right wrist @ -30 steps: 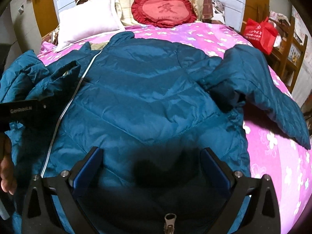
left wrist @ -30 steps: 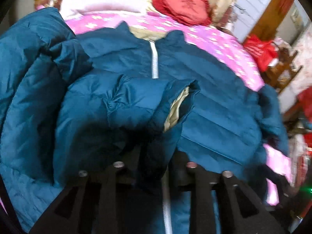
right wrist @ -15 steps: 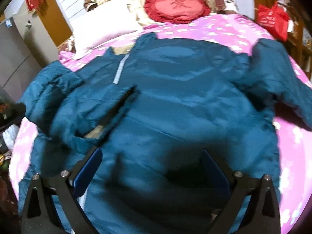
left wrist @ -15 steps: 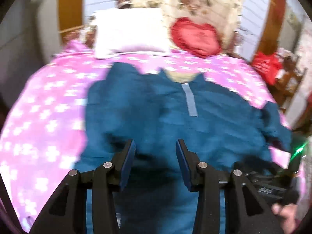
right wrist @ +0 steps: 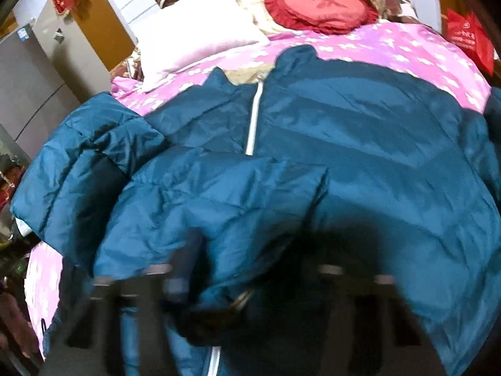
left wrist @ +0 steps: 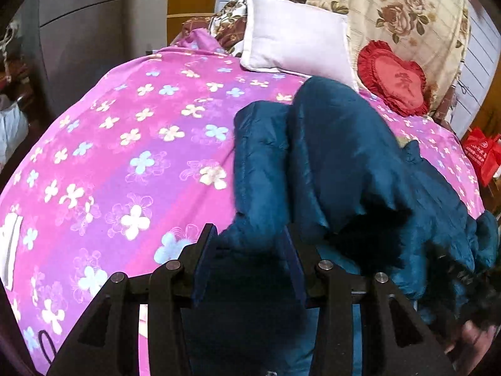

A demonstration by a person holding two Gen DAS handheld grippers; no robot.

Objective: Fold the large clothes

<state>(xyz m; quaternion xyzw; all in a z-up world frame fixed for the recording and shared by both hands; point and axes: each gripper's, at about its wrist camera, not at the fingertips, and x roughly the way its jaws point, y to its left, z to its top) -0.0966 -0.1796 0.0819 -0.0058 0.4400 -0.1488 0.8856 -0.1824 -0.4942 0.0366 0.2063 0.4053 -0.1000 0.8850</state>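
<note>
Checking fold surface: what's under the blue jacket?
The blue jacket lies on the pink flowered bedspread, visible all around it. Anything beneath the jacket itself is covered.

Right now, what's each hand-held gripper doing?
Left hand-held gripper: jacket between its fingers, grip unclear.
Right hand-held gripper: closing, jacket between its fingers, too blurry.

Red heart cushion (right wrist: 321, 1) at far end of bed showing one dark embroidered character, too blurred for reading. Red bag (right wrist: 468, 39), far right, bearing illegible white print.
</note>
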